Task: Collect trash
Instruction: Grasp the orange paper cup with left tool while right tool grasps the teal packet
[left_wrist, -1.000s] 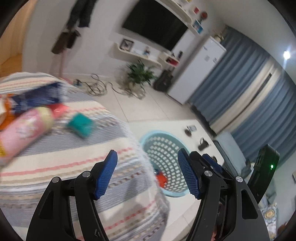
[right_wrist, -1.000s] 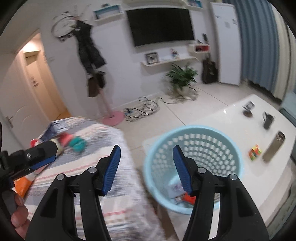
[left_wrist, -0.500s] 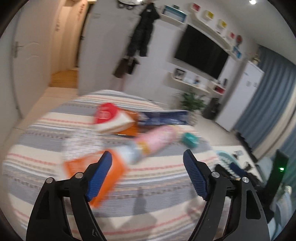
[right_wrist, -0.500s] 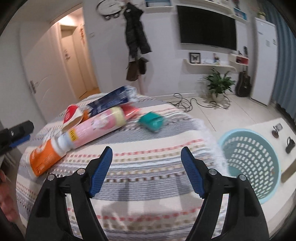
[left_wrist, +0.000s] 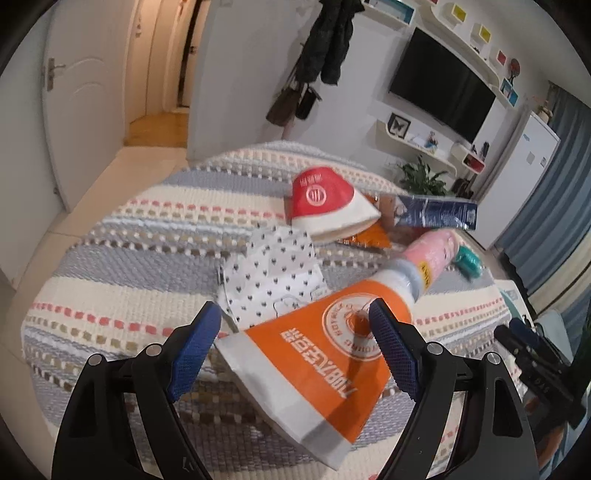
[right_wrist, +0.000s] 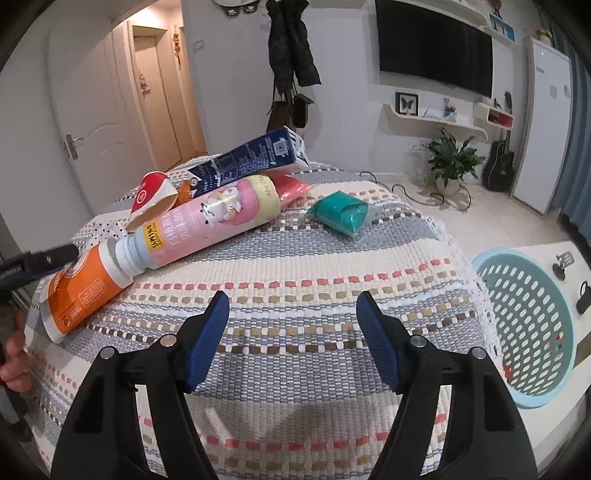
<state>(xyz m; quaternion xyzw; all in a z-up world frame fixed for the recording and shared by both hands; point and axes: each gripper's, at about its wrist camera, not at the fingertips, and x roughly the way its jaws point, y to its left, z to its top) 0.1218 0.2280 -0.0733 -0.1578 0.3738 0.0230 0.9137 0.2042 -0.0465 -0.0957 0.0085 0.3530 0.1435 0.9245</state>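
Left wrist view: the left gripper (left_wrist: 291, 328) is hanging over the striped tablecloth (left_wrist: 122, 229), jaws spread wide after just opening, the flattened orange paper cup (left_wrist: 321, 354) lying between and below them; whether the pads are touching it I cannot tell. A polka-dot wrapper (left_wrist: 269, 269) and a red paper cup (left_wrist: 325, 203) are lying beyond.

Right wrist view: the right gripper (right_wrist: 291, 328) is hovering over bare cloth, jaws parted and just narrowing, gripping nothing. The pink bottle (right_wrist: 214, 218), blue carton (right_wrist: 255, 158) and teal packet (right_wrist: 340, 212) are waiting ahead; the blue basket (right_wrist: 532, 325) is sitting right.
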